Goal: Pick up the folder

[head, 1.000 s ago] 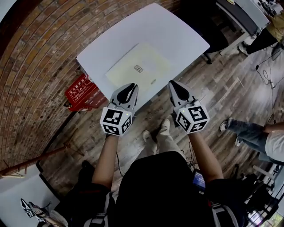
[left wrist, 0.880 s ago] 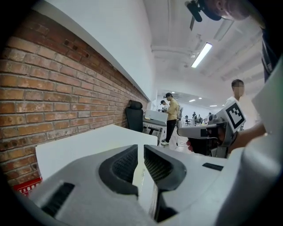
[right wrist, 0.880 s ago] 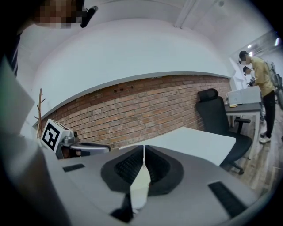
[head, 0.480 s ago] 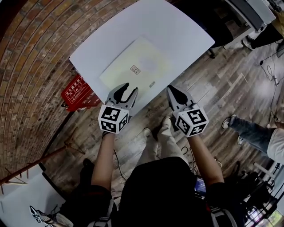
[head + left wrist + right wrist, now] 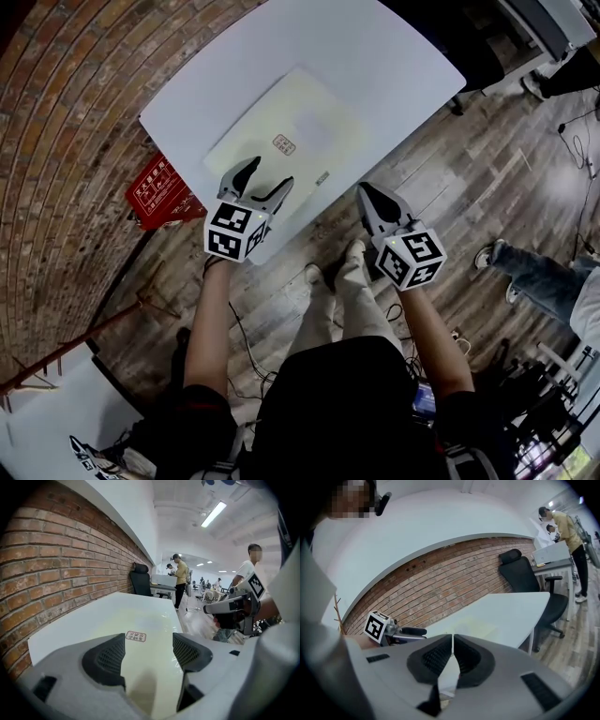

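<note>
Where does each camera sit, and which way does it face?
Head view: on head, down at table, folder; shows left gripper, right gripper, forearms.
Left gripper view: rides it, along empty jaws that have just been opening, over folder.
Right gripper view: rides it, along shut jaws toward brick wall.
Shared: folder; gripper views show each other's gripper.

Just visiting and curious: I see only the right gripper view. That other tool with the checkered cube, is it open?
Observer: Yes. The left tool has its jaws apart and they have just been opening. The folder shows between them, not gripped.
Visitor: Anything on the folder?
Observer: A small red-printed label near its middle.
Visitor: And by the table?
Observer: A red sign sits beside it, by the brick wall.
</note>
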Demonstrator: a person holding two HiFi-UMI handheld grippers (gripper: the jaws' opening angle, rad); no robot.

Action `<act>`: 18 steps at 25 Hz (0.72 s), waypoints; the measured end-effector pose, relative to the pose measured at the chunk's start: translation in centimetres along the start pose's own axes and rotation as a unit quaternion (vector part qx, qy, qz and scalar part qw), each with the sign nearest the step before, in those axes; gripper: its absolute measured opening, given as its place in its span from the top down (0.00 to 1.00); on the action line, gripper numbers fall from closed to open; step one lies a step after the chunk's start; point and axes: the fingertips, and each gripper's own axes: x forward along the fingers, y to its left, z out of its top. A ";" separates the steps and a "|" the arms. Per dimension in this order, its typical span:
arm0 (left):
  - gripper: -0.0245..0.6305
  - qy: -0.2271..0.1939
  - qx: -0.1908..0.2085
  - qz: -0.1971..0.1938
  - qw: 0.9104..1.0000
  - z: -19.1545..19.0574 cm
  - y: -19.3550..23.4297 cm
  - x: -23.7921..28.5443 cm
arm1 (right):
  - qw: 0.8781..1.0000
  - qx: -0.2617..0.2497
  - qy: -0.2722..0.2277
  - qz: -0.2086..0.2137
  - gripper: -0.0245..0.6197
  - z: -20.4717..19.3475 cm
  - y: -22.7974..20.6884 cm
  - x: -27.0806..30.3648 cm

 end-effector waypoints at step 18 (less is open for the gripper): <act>0.44 0.074 0.023 -0.032 0.996 -3.0 1.8 3.0 | 0.996 0.070 0.034 0.037 0.91 -4.1 -0.6 1.6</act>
